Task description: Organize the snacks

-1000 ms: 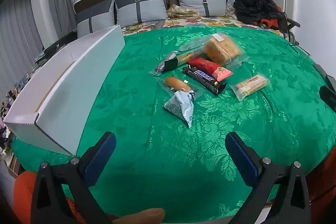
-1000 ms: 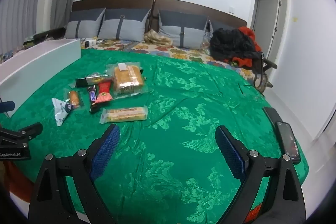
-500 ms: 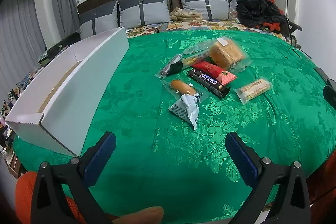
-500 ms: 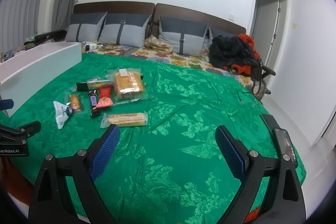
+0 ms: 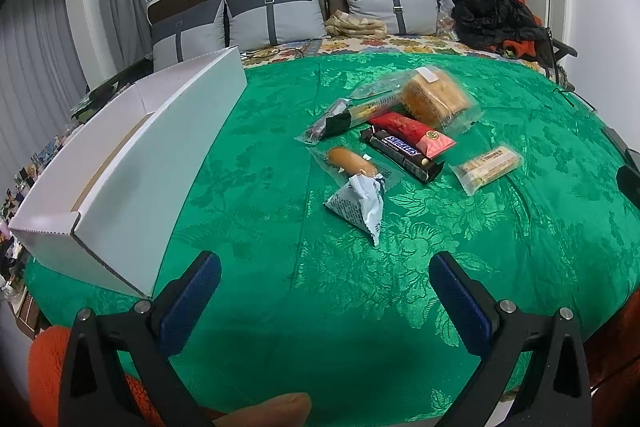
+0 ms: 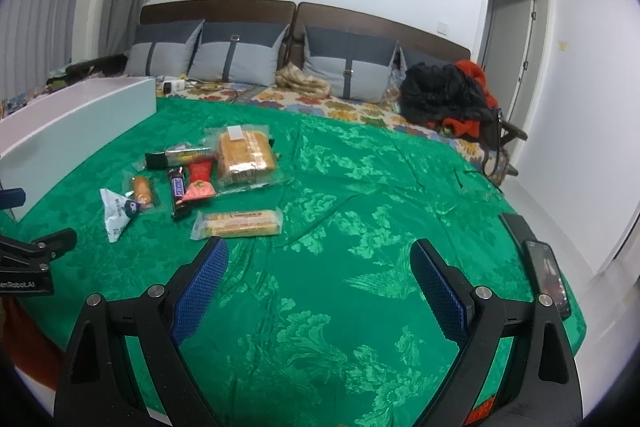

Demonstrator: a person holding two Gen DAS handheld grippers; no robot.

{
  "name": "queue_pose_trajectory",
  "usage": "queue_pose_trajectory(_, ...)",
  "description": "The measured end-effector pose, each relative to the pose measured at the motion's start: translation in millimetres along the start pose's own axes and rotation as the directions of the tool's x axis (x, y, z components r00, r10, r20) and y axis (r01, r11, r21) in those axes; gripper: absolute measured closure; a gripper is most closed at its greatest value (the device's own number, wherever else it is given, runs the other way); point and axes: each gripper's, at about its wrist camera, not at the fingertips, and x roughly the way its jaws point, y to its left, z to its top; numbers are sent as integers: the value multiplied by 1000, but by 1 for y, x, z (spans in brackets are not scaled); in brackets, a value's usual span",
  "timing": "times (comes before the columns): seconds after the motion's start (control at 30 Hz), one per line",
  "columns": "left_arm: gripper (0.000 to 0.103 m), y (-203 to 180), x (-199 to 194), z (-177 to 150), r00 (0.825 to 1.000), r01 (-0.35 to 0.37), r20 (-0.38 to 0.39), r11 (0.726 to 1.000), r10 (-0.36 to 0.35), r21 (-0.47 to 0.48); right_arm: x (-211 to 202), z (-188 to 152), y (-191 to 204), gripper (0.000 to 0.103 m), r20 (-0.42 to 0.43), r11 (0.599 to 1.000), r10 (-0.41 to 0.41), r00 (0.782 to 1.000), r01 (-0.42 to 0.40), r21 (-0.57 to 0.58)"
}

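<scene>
Over on the left, a long white cardboard box (image 5: pixel 132 163) is lying open on the green patterned cloth (image 5: pixel 280 219), and as far as I can make out nothing is sitting in it yet, though its floor is mostly hidden from here. Moving right, the snacks are all lying loose in a cluster near the middle of the cloth: a small white triangular packet (image 5: pixel 358 203) closest to the grippers, a wrapped sausage (image 5: pixel 352 161) touching it, then a Snickers bar (image 5: pixel 404 155), a red pouch (image 5: pixel 416 133), a dark-ended clear stick pack (image 5: pixel 348 115) and a bagged bread (image 5: pixel 434 99) behind them, and a wrapped wafer bar (image 5: pixel 486 165) lying a little apart on the right. The left gripper (image 5: pixel 326 283) is hovering with its jaws spread wide and empty, short of the white packet. The right gripper (image 6: pixel 318 271) is likewise gaping wide, carrying nothing, with the wafer bar just ahead of its left finger. Judging by this, the sorting is only beginning: every snack is waiting to be picked up and moved, presumably into the box
</scene>
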Motion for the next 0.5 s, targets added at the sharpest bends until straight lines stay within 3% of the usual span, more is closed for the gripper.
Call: queue_pose_trajectory(0.5,0,9,5,-2,1000,4,-26,1000,-5,-26,3,-3,12,9,-15,999,16,1000,-16,-43)
